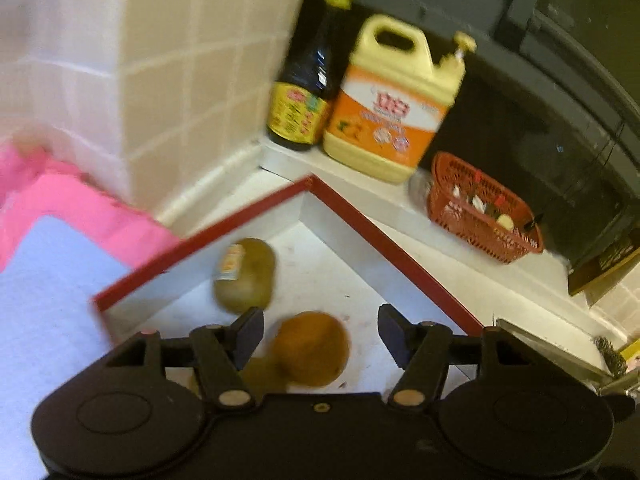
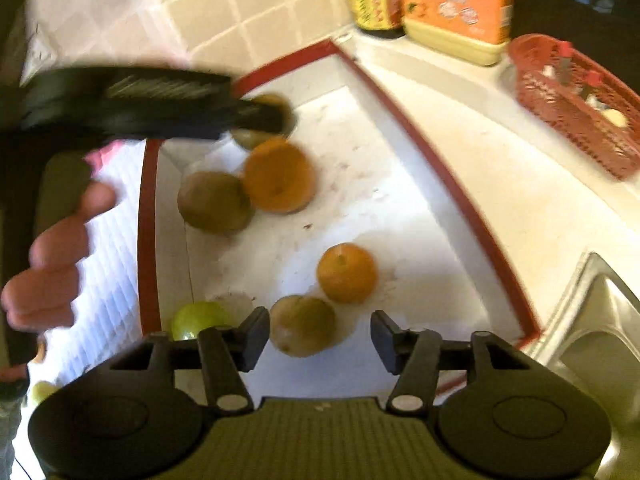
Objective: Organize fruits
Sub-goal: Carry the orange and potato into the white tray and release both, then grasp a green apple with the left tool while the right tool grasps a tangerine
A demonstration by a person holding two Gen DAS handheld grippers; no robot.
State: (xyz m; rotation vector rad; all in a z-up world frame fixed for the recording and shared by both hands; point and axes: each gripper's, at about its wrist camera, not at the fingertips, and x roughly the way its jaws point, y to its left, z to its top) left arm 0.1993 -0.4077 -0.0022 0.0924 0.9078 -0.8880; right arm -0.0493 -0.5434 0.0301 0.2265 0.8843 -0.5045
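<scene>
The left claw (image 1: 320,330) is wide, with nothing in it. An orange (image 1: 311,348) lies just under it in the tray (image 1: 396,252). The orange looks round and rolly, so grab its fat middle gently.

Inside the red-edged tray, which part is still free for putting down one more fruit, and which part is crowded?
The tray floor is bare along its right red edge, from the far corner down past the near orange. The left side is crowded: far orange, kiwis, green fruit and left gripper.
</scene>
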